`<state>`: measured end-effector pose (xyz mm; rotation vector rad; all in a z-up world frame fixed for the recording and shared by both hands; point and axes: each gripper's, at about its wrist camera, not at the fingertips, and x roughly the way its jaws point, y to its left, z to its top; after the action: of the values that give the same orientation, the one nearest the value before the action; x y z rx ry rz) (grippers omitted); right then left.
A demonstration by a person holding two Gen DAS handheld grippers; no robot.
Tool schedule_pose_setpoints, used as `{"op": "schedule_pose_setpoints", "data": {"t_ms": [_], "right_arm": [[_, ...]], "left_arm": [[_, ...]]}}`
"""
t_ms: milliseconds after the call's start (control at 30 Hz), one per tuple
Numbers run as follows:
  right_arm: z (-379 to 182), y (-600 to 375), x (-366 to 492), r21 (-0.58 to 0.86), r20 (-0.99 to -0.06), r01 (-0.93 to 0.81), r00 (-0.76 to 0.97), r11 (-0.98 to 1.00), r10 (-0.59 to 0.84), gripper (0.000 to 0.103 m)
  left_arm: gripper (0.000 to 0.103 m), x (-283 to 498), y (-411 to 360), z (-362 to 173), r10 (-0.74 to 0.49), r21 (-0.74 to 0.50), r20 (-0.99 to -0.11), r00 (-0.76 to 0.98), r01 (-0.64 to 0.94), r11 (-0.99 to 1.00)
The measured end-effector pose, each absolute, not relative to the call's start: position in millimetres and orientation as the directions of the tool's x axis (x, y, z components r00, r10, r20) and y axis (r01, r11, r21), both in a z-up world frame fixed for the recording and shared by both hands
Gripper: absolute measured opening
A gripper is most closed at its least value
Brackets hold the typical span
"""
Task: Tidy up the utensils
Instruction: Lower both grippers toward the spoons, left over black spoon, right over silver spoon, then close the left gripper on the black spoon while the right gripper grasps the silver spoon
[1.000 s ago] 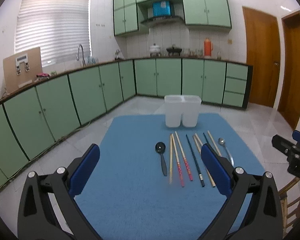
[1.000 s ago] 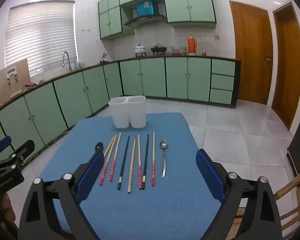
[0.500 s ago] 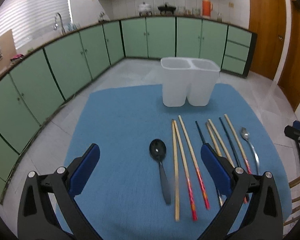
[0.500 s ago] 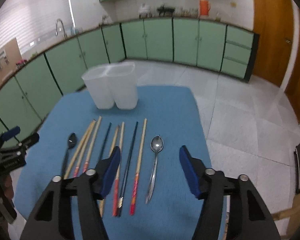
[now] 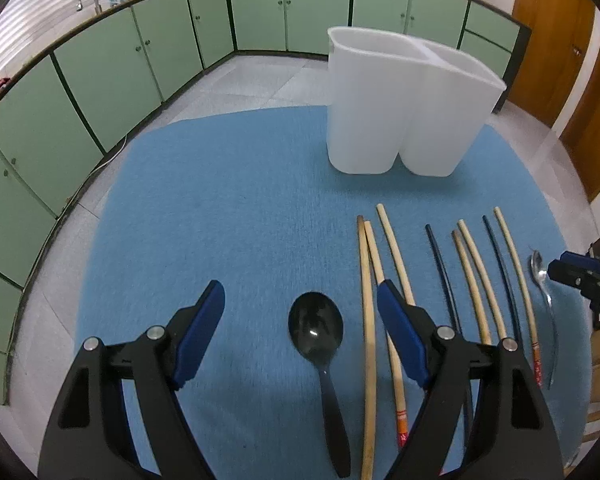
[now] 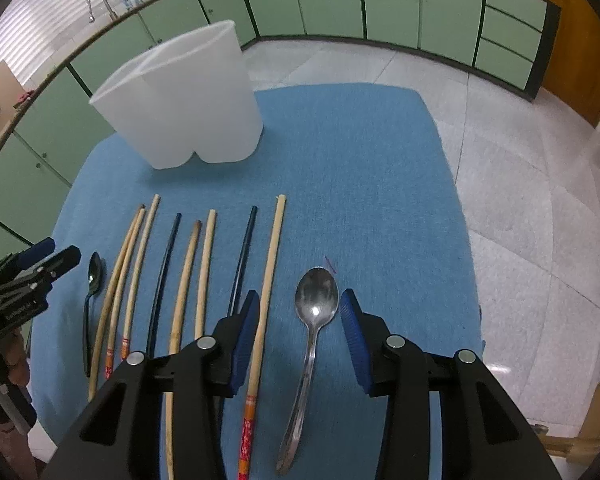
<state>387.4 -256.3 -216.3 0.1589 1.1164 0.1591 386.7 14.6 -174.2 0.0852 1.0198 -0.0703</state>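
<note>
A black spoon (image 5: 318, 334) lies on the blue mat (image 5: 220, 200), its bowl between the fingers of my open left gripper (image 5: 300, 300). A metal spoon (image 6: 314, 312) lies at the row's right end, its bowl between the fingers of my open right gripper (image 6: 300, 304). Several chopsticks (image 6: 204, 276), wooden and dark, lie side by side between the two spoons; they also show in the left wrist view (image 5: 472, 276). A white two-compartment holder (image 5: 404, 104) stands upright behind them, empty as far as I see; it also shows in the right wrist view (image 6: 184, 100).
Green cabinets (image 5: 100, 72) curve round the room behind the table. Tiled floor (image 6: 520, 168) lies past the mat's right edge. Wooden doors (image 5: 560, 32) stand at the far right. The mat's left half carries nothing.
Both grippers have dropped down and forward toward the mat. The left now straddles the black spoon, the right straddles the metal spoon. Both sets of jaws have narrowed.
</note>
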Motion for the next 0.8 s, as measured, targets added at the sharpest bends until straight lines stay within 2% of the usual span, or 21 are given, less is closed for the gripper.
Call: {"op": "schedule_pose_setpoints", "data": {"t_ms": [233,400,633,700,800], "right_arm": [[-224,-258,404,0.21,-0.902,-0.025,0.38,0.977,0.203,0.042],[-234,-260,416,0.22,-0.917,0.001,0.342,0.976,0.206,0.037],[-239,-260,424,0.195,-0.933,0.008,0.31,0.981,0.183,0.036],[-240,-257,426,0.184,-0.936,0.01,0.308,0.983,0.172,0.031],[-241,-257,428,0.158,-0.938,0.007,0.314,0.987,0.148,0.028]], "left_arm": [[0.078,395,10,-185,0.004,0.063,-0.881,0.472,0.109,0.992],[0.077,408,10,-198,-0.028,0.019,-0.906,0.422,0.106,0.994],[0.056,417,19,-208,-0.085,-0.054,-0.928,0.362,0.096,0.994],[0.053,416,21,-214,-0.087,-0.056,-0.929,0.359,0.096,0.994],[0.04,416,21,-213,-0.089,-0.056,-0.926,0.367,0.1,0.993]]}}
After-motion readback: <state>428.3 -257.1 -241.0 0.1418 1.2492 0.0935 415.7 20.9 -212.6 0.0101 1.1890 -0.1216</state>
